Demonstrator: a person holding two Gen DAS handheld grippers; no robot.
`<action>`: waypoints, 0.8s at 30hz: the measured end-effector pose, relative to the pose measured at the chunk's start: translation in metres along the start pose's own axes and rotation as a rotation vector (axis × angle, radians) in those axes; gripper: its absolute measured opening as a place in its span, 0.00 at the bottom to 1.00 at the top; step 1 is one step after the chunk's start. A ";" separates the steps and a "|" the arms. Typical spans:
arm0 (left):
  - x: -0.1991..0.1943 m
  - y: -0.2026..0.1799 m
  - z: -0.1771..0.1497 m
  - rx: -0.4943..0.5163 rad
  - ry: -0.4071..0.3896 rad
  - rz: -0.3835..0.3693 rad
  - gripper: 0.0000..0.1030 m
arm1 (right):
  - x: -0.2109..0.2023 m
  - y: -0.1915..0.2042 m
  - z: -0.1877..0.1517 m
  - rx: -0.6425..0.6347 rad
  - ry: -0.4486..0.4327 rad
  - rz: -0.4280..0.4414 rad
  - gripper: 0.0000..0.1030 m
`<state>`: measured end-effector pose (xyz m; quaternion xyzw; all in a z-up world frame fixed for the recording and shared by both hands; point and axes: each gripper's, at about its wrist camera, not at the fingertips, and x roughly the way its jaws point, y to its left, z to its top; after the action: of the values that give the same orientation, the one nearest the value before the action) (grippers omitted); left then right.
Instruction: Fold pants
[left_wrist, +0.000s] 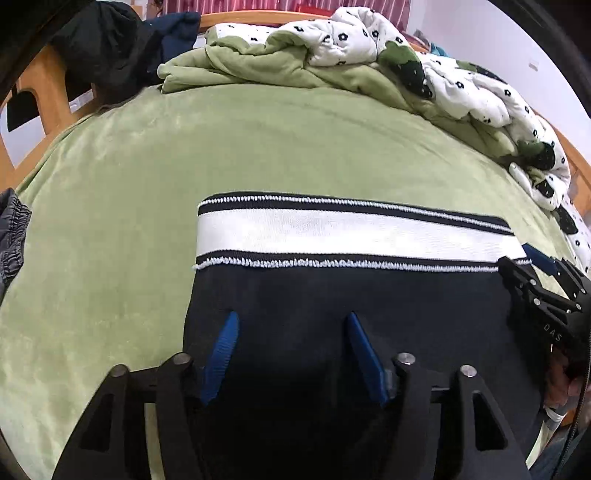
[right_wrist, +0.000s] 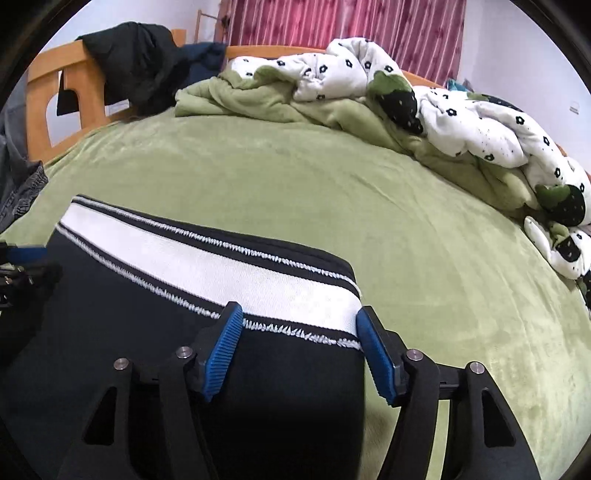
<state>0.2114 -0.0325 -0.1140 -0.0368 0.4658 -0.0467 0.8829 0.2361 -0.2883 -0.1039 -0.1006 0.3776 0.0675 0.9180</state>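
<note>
Black pants (left_wrist: 332, 295) with a white and black striped waistband (left_wrist: 332, 230) lie flat on the green bed cover (left_wrist: 258, 140). My left gripper (left_wrist: 291, 317) is open, its blue pads over the black cloth just below the waistband, near the pants' left edge. My right gripper (right_wrist: 295, 314) is open at the waistband's right end (right_wrist: 258, 284), one pad on each side of the pants' right edge. The right gripper also shows at the right of the left wrist view (left_wrist: 539, 266). The pants (right_wrist: 147, 332) fill the lower left of the right wrist view.
A crumpled white flowered and green quilt (left_wrist: 369, 48) lies along the far and right side of the bed. Dark clothes (left_wrist: 110, 44) hang on the wooden bed frame (left_wrist: 40, 85) at the back left. A grey garment (left_wrist: 11, 236) lies at the left edge.
</note>
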 end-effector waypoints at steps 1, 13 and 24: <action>0.000 -0.001 0.000 0.004 0.001 0.005 0.63 | 0.000 0.001 0.002 -0.005 0.015 -0.004 0.61; 0.003 -0.003 0.000 -0.019 0.024 0.057 0.78 | -0.001 -0.009 0.002 0.001 0.015 0.029 0.62; -0.039 0.000 -0.050 -0.009 0.041 0.059 0.78 | -0.035 0.016 -0.015 -0.208 -0.011 -0.033 0.59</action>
<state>0.1482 -0.0289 -0.1108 -0.0260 0.4850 -0.0195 0.8739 0.1980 -0.2784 -0.0919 -0.2011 0.3618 0.0917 0.9057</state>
